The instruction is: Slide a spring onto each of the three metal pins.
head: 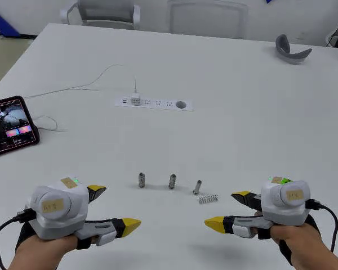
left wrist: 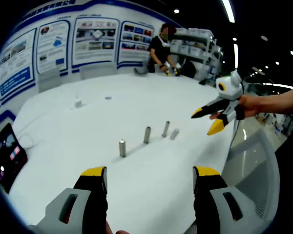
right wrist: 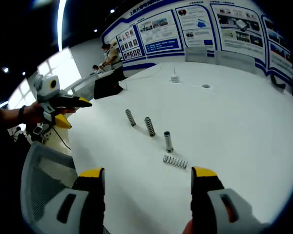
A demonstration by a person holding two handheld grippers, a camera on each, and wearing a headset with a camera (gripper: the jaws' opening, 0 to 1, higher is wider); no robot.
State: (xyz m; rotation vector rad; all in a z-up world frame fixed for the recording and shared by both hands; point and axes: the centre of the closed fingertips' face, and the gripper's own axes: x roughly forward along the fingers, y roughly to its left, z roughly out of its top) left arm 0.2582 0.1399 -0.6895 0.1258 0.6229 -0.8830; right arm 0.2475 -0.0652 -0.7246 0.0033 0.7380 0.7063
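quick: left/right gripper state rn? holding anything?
Left yellow-tipped gripper: open, holding nothing.
Right yellow-tipped gripper: open, holding nothing; the small loose metal coil spring lies untouched nearby.

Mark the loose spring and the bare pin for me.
loose spring [right wrist: 175, 162]: right gripper view, middle of its coils.
bare pin [right wrist: 168, 141]: right gripper view, middle of its shaft.

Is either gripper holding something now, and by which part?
Nothing is held. The left gripper and the right gripper are both open; the loose spring lies on the table.
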